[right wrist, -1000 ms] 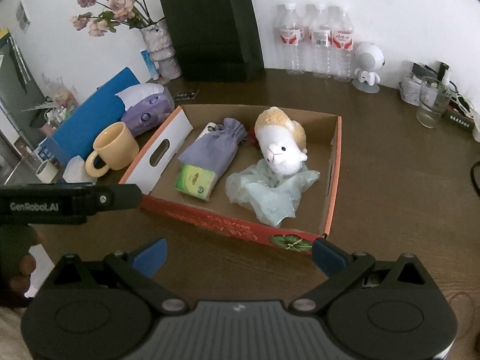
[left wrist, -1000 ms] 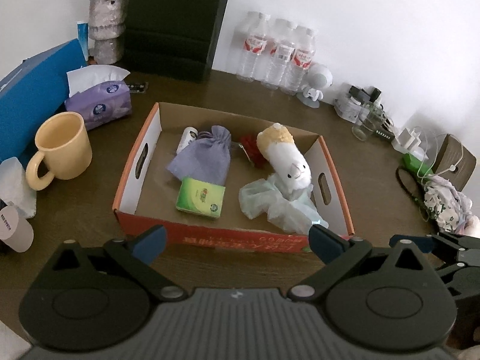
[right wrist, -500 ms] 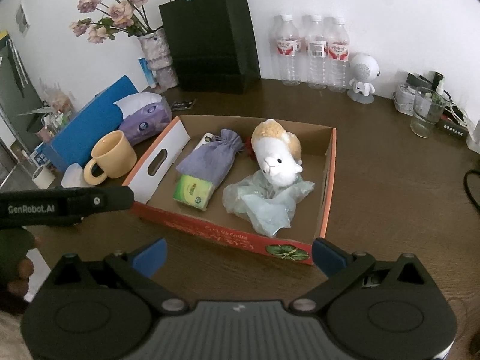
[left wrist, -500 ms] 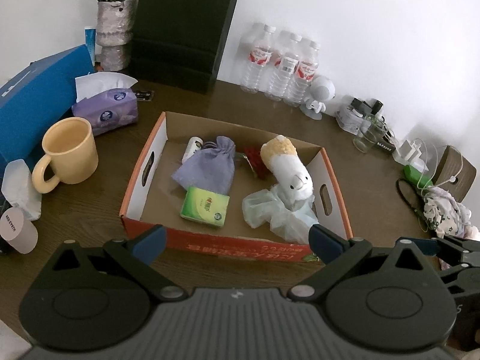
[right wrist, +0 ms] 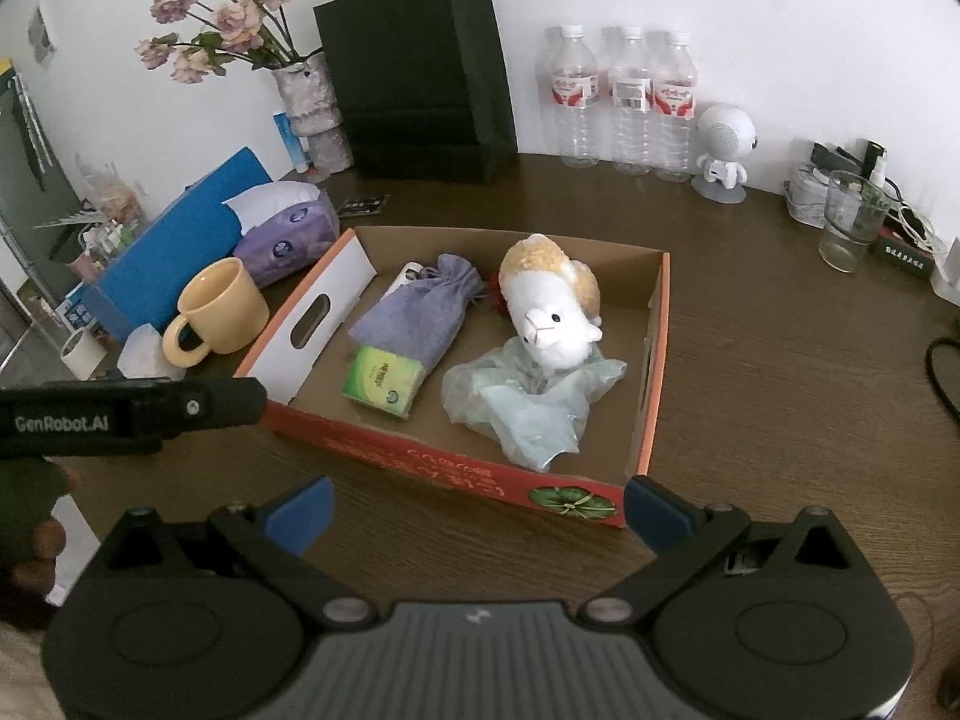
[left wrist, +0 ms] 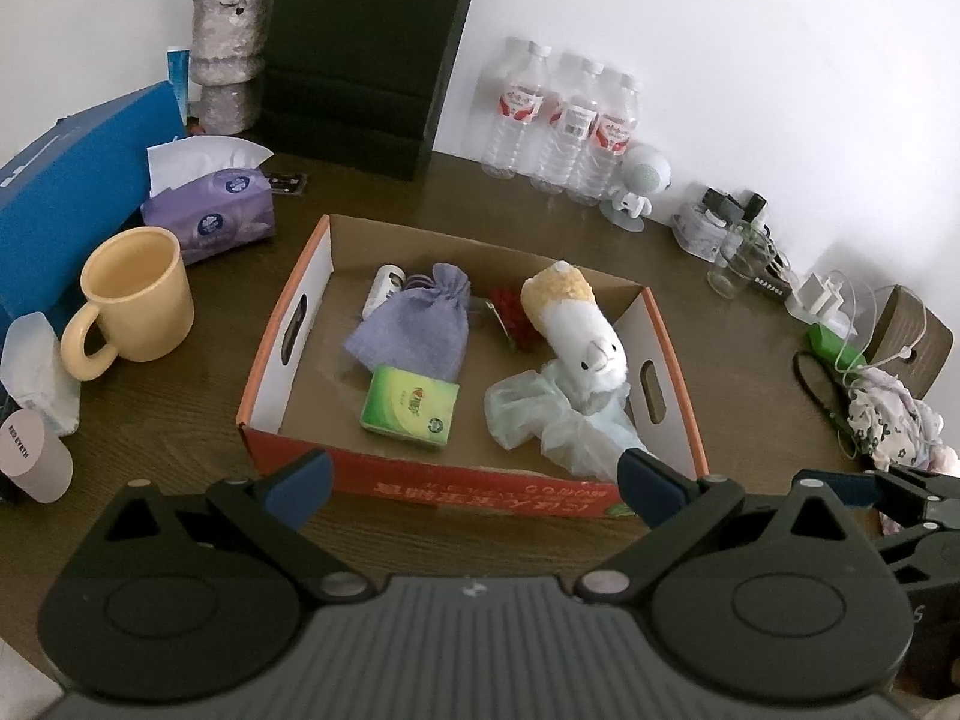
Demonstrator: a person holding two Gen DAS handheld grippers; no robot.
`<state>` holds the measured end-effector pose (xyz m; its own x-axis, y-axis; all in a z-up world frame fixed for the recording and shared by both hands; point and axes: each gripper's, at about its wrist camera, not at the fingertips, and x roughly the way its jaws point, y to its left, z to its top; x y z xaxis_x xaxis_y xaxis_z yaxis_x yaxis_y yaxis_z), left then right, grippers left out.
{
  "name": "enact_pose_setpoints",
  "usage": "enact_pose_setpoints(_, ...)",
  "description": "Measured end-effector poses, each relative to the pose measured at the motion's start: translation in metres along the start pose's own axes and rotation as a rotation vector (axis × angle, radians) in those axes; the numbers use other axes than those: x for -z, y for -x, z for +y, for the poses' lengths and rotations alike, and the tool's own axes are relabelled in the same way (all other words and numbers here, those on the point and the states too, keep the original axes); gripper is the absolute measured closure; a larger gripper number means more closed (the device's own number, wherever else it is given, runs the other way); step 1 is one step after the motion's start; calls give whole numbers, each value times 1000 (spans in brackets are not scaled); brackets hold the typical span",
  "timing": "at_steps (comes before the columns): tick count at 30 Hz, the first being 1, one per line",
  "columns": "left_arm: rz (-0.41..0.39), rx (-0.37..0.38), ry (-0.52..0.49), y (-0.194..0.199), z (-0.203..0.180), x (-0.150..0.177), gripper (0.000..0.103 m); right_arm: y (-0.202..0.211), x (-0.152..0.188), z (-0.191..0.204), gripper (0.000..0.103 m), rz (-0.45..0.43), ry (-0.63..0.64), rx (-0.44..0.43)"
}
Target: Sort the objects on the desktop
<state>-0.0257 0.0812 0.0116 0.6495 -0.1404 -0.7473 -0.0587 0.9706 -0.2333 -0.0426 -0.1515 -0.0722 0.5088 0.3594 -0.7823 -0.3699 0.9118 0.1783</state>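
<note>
A shallow cardboard box (left wrist: 282,354) with an orange rim, white inner side walls and oval hand slots sits in the middle of the dark wooden worktop (right wrist: 780,372). Its orange front wall carries printed characters and a green emblem near one corner. Inside, a lavender drawstring pouch (left wrist: 417,324) lies towards the left, its gathered neck pointing to the back wall, with a small white bottle (left wrist: 384,288) just beside it. A green tissue pack (left wrist: 410,407) lies flat in front of the pouch, touching its lower edge. To the right, a white alpaca plush (right wrist: 549,306) with a tan woolly head rests on a crumpled pale green plastic bag (right wrist: 528,402). Something red (left wrist: 516,318) shows between the pouch and the plush; what it is cannot be told.

The left gripper (left wrist: 474,480) hovers over the worktop in front of the box with its blue-tipped fingers spread wide and nothing between them. The right gripper (right wrist: 477,507) is likewise spread apart and empty, just short of the box's front wall.

Left of the box stand a yellow mug (left wrist: 135,300), a purple tissue pack (left wrist: 210,216) and a blue box (left wrist: 66,180). Behind are a black paper bag (right wrist: 420,72), a vase of flowers (right wrist: 306,102), three water bottles (right wrist: 624,102) and a small white robot figure (right wrist: 723,150).
</note>
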Motion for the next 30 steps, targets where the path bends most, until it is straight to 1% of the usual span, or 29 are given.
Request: enact_pose_setpoints(30,12,7,-1,-3,-1,0,0,-2,1,-1,0,7,2,8)
